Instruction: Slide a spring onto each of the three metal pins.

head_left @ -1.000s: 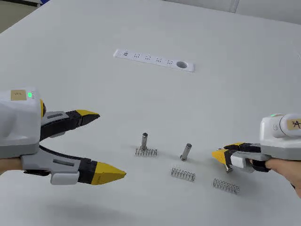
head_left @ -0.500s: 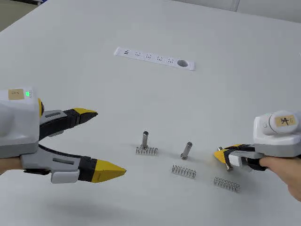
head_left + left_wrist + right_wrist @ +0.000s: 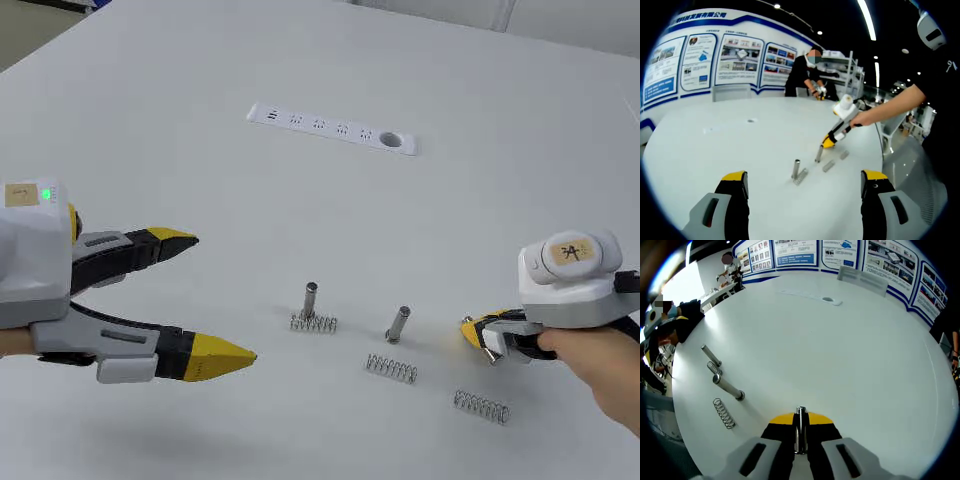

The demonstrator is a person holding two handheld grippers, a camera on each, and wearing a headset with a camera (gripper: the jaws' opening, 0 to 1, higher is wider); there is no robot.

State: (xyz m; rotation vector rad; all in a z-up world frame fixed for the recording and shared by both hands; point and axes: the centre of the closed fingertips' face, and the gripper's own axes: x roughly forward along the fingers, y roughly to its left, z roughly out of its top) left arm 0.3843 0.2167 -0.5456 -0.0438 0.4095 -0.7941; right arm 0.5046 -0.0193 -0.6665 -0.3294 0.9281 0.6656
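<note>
My right gripper (image 3: 478, 336) is shut on a metal pin (image 3: 800, 416), low over the white table and right of the other parts. Two more pins stand on the table, one (image 3: 310, 298) at the left and one (image 3: 398, 322) leaning in the middle. A spring (image 3: 313, 323) lies at the left pin's foot. A second spring (image 3: 390, 369) lies in front of the middle pin and a third spring (image 3: 481, 407) lies below my right gripper. My left gripper (image 3: 205, 297) hangs wide open at the left, holding nothing. Its view shows both pins (image 3: 796, 169) (image 3: 818, 153) and the right gripper (image 3: 830, 141).
A white power strip (image 3: 330, 128) lies far back on the table (image 3: 150, 110). In the left gripper view, display boards line the far wall and a person (image 3: 807, 75) stands behind the table. The table's right edge (image 3: 885, 150) runs close to the parts.
My right gripper has rolled so that its body stands more upright, still shut on the pin. The left gripper has drifted slightly left and down. Pins and springs lie as before.
</note>
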